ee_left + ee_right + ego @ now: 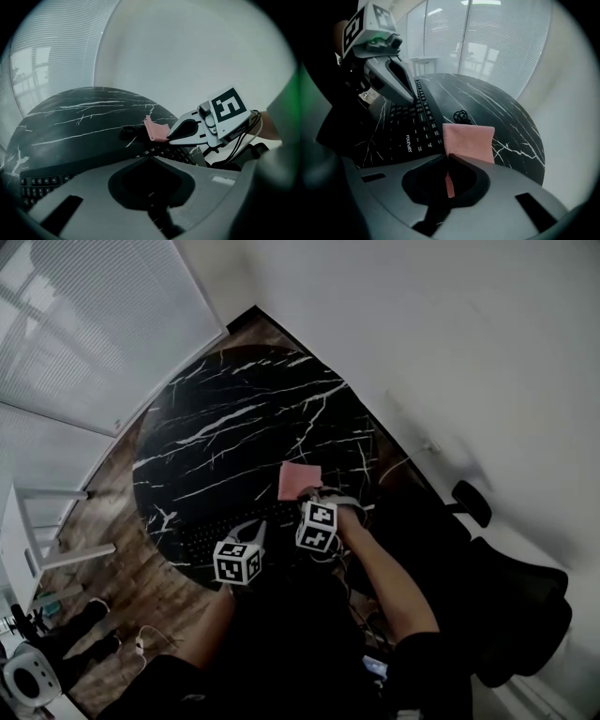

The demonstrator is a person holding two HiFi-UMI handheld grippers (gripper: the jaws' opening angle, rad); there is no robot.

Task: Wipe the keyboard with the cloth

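Observation:
A pink cloth [469, 140] hangs out flat from my right gripper [449, 155], which is shut on one edge of it. The cloth [298, 480] sits over the right end of the black keyboard [230, 529], which lies along the near edge of the round black marble table [234, 427]. In the right gripper view the keyboard [410, 126] runs off to the left of the cloth. My left gripper [150, 158] is shut with nothing in it, just above the keyboard's [40, 182] near edge. It sees the right gripper [174, 136] holding the cloth [156, 131].
A coiled black cable [461, 116] lies on the table just beyond the cloth. A black office chair [511, 615] stands at the right. White furniture [37, 521] and blinds [84, 315] are at the left, over a wooden floor [122, 577].

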